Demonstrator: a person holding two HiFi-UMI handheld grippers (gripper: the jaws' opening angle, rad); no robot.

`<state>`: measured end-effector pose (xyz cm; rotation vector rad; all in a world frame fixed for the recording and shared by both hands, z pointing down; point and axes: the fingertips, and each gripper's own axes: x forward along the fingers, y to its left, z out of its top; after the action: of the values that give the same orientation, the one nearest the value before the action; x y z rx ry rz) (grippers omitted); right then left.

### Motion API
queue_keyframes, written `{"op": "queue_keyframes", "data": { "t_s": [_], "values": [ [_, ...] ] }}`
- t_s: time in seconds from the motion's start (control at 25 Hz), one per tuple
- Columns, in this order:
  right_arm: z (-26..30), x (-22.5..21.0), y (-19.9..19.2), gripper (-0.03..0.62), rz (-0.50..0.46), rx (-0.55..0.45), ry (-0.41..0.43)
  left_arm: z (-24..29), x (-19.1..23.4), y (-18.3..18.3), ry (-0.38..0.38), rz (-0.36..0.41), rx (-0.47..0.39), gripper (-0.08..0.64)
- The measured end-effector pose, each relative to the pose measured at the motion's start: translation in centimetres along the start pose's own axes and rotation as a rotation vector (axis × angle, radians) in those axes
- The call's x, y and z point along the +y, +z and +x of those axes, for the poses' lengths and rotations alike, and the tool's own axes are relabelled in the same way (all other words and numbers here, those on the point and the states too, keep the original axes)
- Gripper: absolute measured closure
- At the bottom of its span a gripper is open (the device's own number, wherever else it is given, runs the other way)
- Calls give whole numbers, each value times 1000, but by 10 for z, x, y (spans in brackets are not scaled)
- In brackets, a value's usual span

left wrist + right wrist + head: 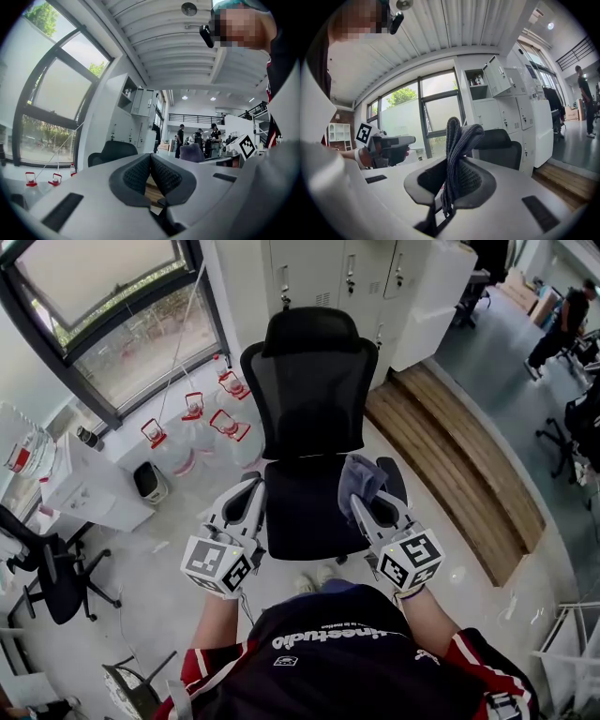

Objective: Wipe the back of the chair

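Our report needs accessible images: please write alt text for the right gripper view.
The right gripper is shut on a grey cloth that sticks up between its jaws. Beyond stand a black office chair, white lockers and the left gripper.

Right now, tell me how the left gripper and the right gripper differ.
The left gripper holds nothing; the right gripper clamps a grey cloth. The left gripper's jaws meet pad to pad; the right gripper's are held apart by the cloth. Both face the black chair.
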<state>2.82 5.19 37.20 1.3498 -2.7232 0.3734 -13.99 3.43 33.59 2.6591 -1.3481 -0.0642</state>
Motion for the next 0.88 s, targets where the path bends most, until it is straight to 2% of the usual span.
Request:
{"op": "queue_keyframes", "data": {
  "t_s": [0.44, 0.56, 0.88],
  "values": [
    [109, -31, 7, 529, 3, 40, 107, 41, 62, 5, 79, 14, 3, 537],
    [148, -41, 12, 529, 10, 53, 150, 60, 90, 9, 120, 0, 5, 537],
    [270, -81, 13, 529, -16, 72, 214, 129, 151, 17, 179, 53, 18, 537]
  ]
}}
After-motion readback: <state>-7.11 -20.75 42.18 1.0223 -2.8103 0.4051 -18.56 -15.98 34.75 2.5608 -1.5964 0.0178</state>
